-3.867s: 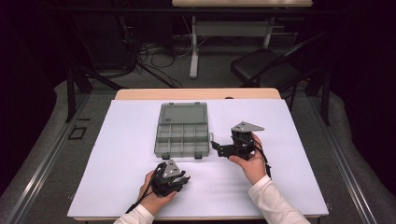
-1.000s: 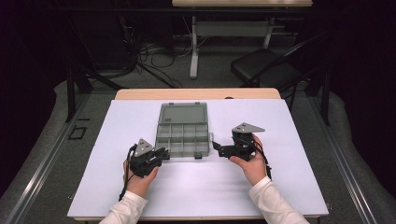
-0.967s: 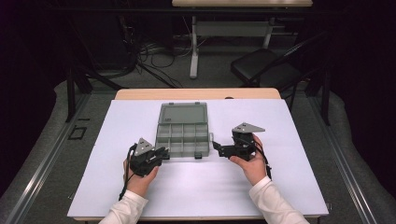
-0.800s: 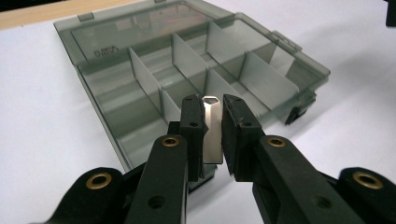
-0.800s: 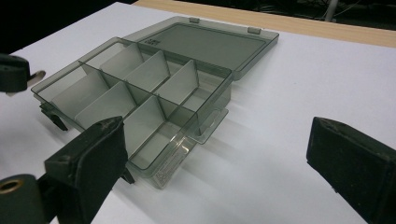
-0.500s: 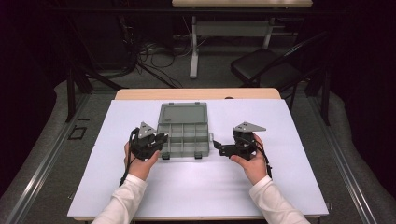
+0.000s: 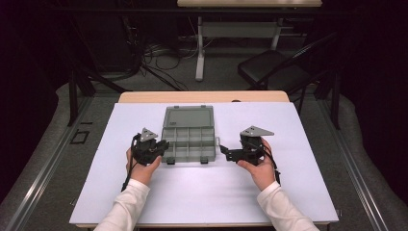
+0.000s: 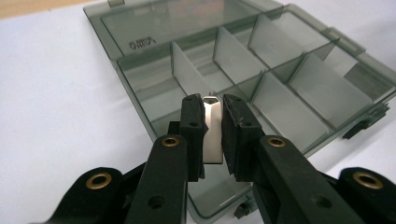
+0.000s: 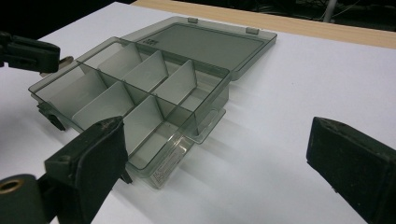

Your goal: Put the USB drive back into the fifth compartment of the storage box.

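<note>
Here, the open box (image 7: pixel 188 138) has bare sections; the left gripper (image 8: pixel 213 135) clamps a small white piece (image 8: pixel 212 133) above it, while the right gripper (image 9: pixel 219 154) gapes wide.

From the high view I am not seeing what the left gripper (image 7: pixel 161 146) is holding, because its body and my hand are covering the jaws. In the left gripper view a small pale flat piece (image 8: pixel 212 128) is sitting between the pads, but its lower end is hiding behind the jaws, so I cannot tell what it is. The near corner of the compartment box (image 8: pixel 243 74) is also hiding under the jaws there. In the right gripper view both jaws are being cut by the bottom edge. The small label on the box's near wall (image 9: pixel 170 161) is too small for reading.
</note>
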